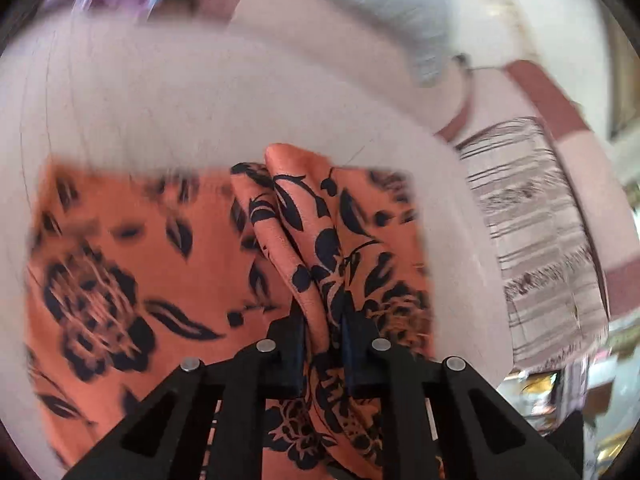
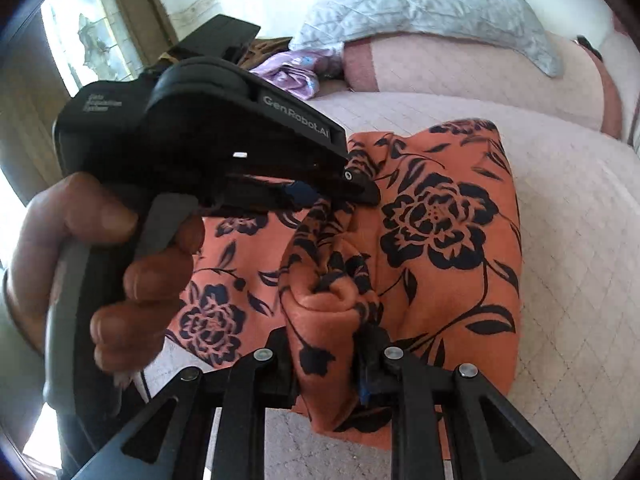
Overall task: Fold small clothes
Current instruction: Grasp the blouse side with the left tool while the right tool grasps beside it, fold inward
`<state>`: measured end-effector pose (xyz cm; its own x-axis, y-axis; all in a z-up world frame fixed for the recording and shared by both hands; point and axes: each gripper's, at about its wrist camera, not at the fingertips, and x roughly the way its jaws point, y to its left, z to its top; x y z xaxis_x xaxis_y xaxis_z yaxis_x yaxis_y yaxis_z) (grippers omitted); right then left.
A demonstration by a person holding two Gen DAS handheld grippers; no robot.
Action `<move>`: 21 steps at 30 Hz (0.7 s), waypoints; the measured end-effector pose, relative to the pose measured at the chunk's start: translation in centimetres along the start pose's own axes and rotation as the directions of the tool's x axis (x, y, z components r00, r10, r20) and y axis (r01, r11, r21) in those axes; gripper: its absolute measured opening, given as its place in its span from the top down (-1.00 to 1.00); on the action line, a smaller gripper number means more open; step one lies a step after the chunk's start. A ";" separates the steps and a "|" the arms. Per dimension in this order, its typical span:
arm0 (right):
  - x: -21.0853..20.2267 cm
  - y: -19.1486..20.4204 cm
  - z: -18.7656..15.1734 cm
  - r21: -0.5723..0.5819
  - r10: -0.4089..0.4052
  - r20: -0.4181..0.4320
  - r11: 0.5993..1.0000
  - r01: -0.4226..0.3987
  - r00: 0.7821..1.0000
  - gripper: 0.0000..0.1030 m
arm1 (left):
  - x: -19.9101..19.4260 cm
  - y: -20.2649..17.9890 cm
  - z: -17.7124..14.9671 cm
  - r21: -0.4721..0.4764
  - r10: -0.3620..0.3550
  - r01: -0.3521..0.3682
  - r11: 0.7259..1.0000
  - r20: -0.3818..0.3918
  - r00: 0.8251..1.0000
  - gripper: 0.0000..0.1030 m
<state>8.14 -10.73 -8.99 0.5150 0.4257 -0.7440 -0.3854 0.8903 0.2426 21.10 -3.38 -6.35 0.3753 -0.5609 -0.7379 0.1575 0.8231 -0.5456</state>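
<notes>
An orange cloth with a dark floral print [image 1: 120, 248] lies on the pale quilted bed [image 1: 200, 92]; it also shows in the right wrist view [image 2: 448, 224]. My left gripper [image 1: 323, 320] is shut on a raised fold of this cloth. In the right wrist view the left gripper [image 2: 360, 188] sits at the left, held by a hand [image 2: 80, 248], pinching the cloth's upper edge. My right gripper [image 2: 326, 344] is shut on a bunched fold of the same cloth, close in front of the left one. Both hold the fabric lifted off the bed [image 2: 580, 240].
A grey-blue pillow [image 2: 432, 4] lies at the head of the bed. A purple garment [image 2: 292, 72] sits beside it. A striped fringed cloth [image 1: 536, 240] lies to the right in the left wrist view. A window [image 2: 80, 40] is at the far left.
</notes>
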 end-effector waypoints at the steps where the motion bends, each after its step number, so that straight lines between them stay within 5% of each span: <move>1: -0.6 0.7 0.4 -0.022 0.001 0.015 1.000 -0.001 1.000 0.58 | -1.7 -0.5 0.1 0.049 -0.010 0.008 0.999 0.042 0.999 0.71; 5: -1.9 4.1 2.3 -0.083 0.037 0.064 0.996 -0.032 0.997 0.58 | -4.0 2.8 1.3 0.045 -0.003 -0.001 0.999 0.086 0.996 0.71; 9: 2.6 6.4 2.0 -0.098 0.094 -0.050 0.990 -0.098 0.994 0.58 | 0.6 10.2 0.7 -0.113 0.099 -0.107 0.988 -0.079 0.992 0.71; 11: 5.8 6.8 0.8 -0.067 0.113 -0.143 0.990 -0.124 0.983 0.57 | -0.1 10.4 0.5 -0.115 0.059 -0.064 0.991 -0.046 0.997 0.72; 17: 1.5 7.7 2.3 -0.084 0.153 -0.059 0.984 -0.158 0.986 0.58 | -4.9 7.6 1.0 -0.013 0.011 -0.010 1.000 0.099 0.995 0.73; 21: 0.8 8.9 1.7 -0.081 0.189 -0.059 0.978 -0.194 0.980 0.58 | -3.1 12.1 -0.3 -0.096 0.073 -0.070 0.993 0.019 0.997 0.72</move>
<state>6.44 -2.23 -6.36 0.3866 0.5761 -0.7202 -0.5388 0.7748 0.3306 21.59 8.28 -10.77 0.4031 -0.4979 -0.7679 0.0422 0.8483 -0.5279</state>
